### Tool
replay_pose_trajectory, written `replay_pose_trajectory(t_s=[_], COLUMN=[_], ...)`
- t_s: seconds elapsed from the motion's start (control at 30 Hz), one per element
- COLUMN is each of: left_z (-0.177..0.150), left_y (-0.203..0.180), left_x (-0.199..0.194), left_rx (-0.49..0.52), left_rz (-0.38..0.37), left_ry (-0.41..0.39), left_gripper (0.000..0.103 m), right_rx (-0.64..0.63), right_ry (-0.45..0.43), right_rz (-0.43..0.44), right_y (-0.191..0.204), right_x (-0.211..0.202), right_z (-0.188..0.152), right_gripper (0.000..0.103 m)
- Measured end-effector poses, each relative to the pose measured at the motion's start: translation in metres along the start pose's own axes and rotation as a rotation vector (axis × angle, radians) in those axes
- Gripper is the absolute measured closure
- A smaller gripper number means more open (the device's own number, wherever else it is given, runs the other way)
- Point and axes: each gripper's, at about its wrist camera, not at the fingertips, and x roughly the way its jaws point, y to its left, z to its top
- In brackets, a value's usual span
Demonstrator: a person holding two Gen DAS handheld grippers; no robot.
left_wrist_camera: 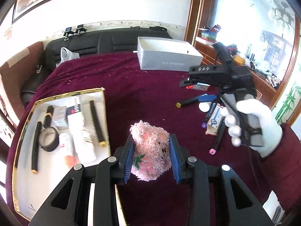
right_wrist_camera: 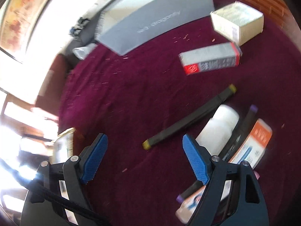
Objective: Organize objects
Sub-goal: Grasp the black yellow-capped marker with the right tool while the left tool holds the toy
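Note:
My left gripper [left_wrist_camera: 151, 156] is shut on a pink fluffy cloth [left_wrist_camera: 150, 150] and holds it over the maroon tablecloth, just right of a gold-rimmed white tray [left_wrist_camera: 22, 130] that holds pens, a tape roll and tubes. My right gripper [right_wrist_camera: 144, 150] is open and empty, held above the table; it shows in the left wrist view [left_wrist_camera: 190, 81] too. Below it lie a black marker with yellow caps [right_wrist_camera: 188, 116], a white bottle [right_wrist_camera: 218, 128], a purple-capped marker [right_wrist_camera: 246, 120] and an orange and white box [right_wrist_camera: 252, 143].
A grey open box [left_wrist_camera: 165, 56] stands at the table's far side. A red and grey carton [right_wrist_camera: 210, 58] and a cream box [right_wrist_camera: 239, 22] lie near it. A black sofa [left_wrist_camera: 79, 45] and a wooden cabinet [left_wrist_camera: 210, 50] are behind the table.

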Motion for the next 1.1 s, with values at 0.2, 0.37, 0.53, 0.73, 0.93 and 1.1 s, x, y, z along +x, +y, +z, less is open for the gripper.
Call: replay_pose_trajectory(t_s=[0.2,0.37,0.53,0.73,0.93,1.1], left_z=[-0.005,-0.010,-0.016,-0.019,-0.024,-0.028], left_y=[0.032,0.059,0.076,0.088,0.092,0.093], left_x=[-0.004,-0.007,-0.012,-0.013,-0.018,-0.026], left_rx=[-0.060,-0.113,-0.135,-0.166,-0.183,-0.189], left_rz=[-0.014,-0.015,-0.003,0.001,0.017,0.028], left_ry=[-0.013,-0.019,-0.030,-0.033,-0.034,-0.035], left_gripper=[0.073,0.073,0.073,0.073,0.073,0.073], right_rx=[0.060,0.063,-0.002,-0.129,-0.156,-0.131], right_ry=[-0.002,0.000,-0.013,-0.032,-0.049,-0.047], right_rz=[-0.203,-0.331,-0.382,-0.414,-0.400,-0.315], right_y=[0.003,0.005,0.017,0.034,0.023,0.019], right_x=[0.011,0.030,0.045,0.046,0.034,0.026], right_z=[0.013,0.021,0.023,0.006,-0.001,-0.005], right_gripper=[0.022,0.029,0.051,0.059,0.091,0.091])
